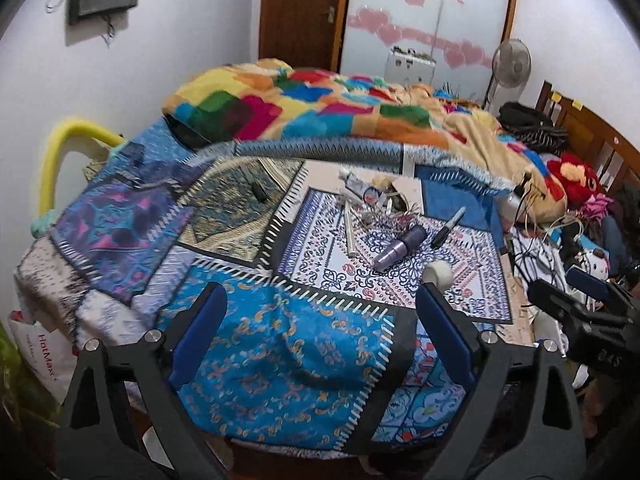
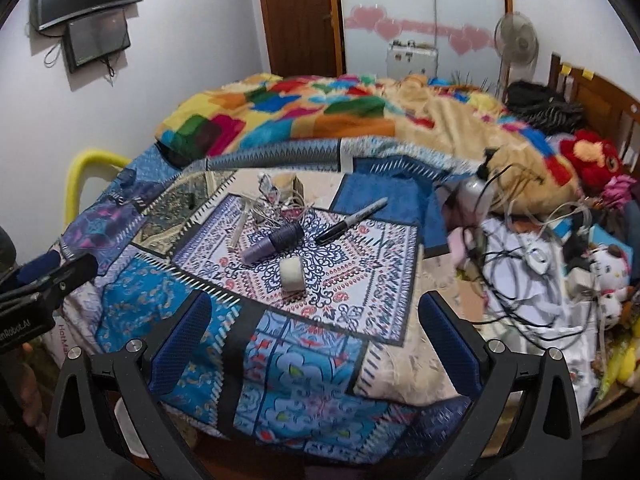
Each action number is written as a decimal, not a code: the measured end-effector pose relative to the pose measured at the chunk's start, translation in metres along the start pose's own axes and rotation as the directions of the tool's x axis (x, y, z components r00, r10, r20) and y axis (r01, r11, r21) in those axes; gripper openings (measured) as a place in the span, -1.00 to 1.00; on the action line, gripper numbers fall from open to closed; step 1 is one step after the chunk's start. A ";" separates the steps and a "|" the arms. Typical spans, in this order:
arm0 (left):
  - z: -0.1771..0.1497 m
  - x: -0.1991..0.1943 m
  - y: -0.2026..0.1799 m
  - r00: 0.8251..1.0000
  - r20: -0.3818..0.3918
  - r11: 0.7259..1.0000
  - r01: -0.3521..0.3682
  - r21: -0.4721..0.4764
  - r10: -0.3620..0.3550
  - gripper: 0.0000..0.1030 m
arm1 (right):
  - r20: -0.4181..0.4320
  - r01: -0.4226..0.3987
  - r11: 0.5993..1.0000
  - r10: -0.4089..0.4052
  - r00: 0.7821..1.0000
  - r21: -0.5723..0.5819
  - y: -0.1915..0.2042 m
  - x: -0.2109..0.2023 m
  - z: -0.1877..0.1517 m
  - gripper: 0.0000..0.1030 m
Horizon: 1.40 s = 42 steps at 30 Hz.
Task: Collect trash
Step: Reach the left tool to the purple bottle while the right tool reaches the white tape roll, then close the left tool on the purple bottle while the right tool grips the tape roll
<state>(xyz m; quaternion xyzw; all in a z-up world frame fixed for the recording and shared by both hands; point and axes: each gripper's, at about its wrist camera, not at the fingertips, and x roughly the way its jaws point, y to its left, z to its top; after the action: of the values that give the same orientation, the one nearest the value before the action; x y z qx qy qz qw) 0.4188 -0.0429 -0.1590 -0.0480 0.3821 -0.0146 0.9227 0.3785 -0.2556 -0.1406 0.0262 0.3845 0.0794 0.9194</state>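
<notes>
**Two open grippers poised over a cluttered bed**

Both handheld grippers hang above the near edge of a bed spread with a patchwork quilt (image 1: 280,344), their blue-padded jaws spread wide and holding nothing. Ahead of the left gripper (image 1: 320,320), past its fingertips and slightly toward its right finger, the trash lies on a white-and-navy patterned panel: a heap of crumpled wrappers and scraps (image 1: 372,196) farthest off, a pale stick (image 1: 349,232) on the near left of that heap, then a purple cylindrical container (image 1: 400,246) lying on its side and a black marker (image 1: 449,226) angled beside it. A small white roll (image 1: 439,274) sits closest, just beyond the tip of the left gripper's right finger.

From the right gripper (image 2: 316,332), the same items lie ahead and a little toward its left finger, the white roll (image 2: 291,273) nearest, the purple container (image 2: 273,243) and marker (image 2: 352,220) behind it. A tangle of cables (image 2: 520,264) sprawls off to its right, near plush toys (image 2: 612,276). A bright multicoloured blanket (image 2: 304,114) is bunched beyond the trash. The other gripper edges into each view.
</notes>
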 end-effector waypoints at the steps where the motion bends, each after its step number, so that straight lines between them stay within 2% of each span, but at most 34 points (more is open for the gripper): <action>1: 0.001 0.010 -0.001 1.000 -0.004 1.000 0.002 0.008 -0.002 0.87 | -0.014 -0.010 1.000 0.010 1.000 0.008 -0.003 0.011 0.003 0.85; 4: 0.005 0.033 -0.003 1.000 -0.019 1.000 0.008 0.027 -0.007 0.85 | -0.044 -0.042 0.999 0.042 0.998 0.012 -0.006 0.039 0.010 0.73; 11: 0.011 0.083 -0.006 0.991 -0.095 0.994 0.103 0.036 -0.099 0.39 | -0.152 -0.113 0.993 0.108 0.982 -0.023 0.002 0.102 0.014 0.24; 13: 0.013 0.096 -0.011 0.985 -0.117 0.990 0.131 0.049 -0.125 0.23 | -0.182 -0.130 0.991 0.124 0.975 -0.018 0.003 0.116 0.012 0.18; 17: 0.017 0.119 -0.023 0.973 -0.152 0.979 0.187 0.081 -0.174 0.13 | -0.219 -0.146 0.989 0.138 0.966 -0.021 0.004 0.135 0.010 -0.29; 19: 0.020 0.130 -0.031 0.966 -0.170 0.972 0.212 0.099 -0.193 0.04 | -0.235 -0.163 0.986 0.155 0.960 -0.017 0.003 0.141 0.009 -0.40; 20: 0.021 0.134 -0.034 0.964 -0.177 0.969 0.221 0.107 -0.200 -0.02 | -0.235 -0.172 0.985 0.164 0.958 -0.013 0.002 0.142 0.009 -0.53; 24: 0.026 0.154 -0.054 0.954 -0.195 0.954 0.258 0.154 -0.226 -0.02 | -0.215 -0.158 0.987 0.151 0.965 -0.011 -0.005 0.138 0.007 -0.56; 31: 0.029 0.179 -0.083 0.953 -0.212 0.934 0.267 0.238 -0.218 -0.02 | -0.185 -0.130 0.992 0.126 0.975 -0.006 -0.023 0.130 0.012 -0.56; 37: 0.022 0.186 -0.094 0.949 -0.227 0.927 0.276 0.255 -0.220 -0.02 | -0.162 -0.126 0.992 0.125 0.979 0.003 -0.032 0.125 0.017 -0.55; 39: 0.020 0.186 -0.098 0.950 -0.227 0.928 0.272 0.254 -0.216 -0.20 | -0.151 -0.123 0.992 0.122 0.981 0.005 -0.034 0.122 0.020 -0.55; 40: 0.019 0.186 -0.100 0.949 -0.234 0.928 0.271 0.257 -0.212 -0.54 | -0.147 -0.120 0.993 0.120 0.982 0.008 -0.035 0.120 0.021 -0.55; 42: 0.016 0.186 -0.105 0.957 -0.227 0.931 0.239 0.276 -0.178 -0.56 | -0.140 -0.116 0.993 0.116 0.983 0.013 -0.039 0.117 0.022 -0.55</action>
<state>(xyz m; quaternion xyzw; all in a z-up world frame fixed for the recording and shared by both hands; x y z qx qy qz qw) 0.5622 -0.1583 -0.2680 0.0542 0.4580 -0.1756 0.8697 0.4799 -0.2739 -0.2112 0.0451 0.4465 0.1335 0.8836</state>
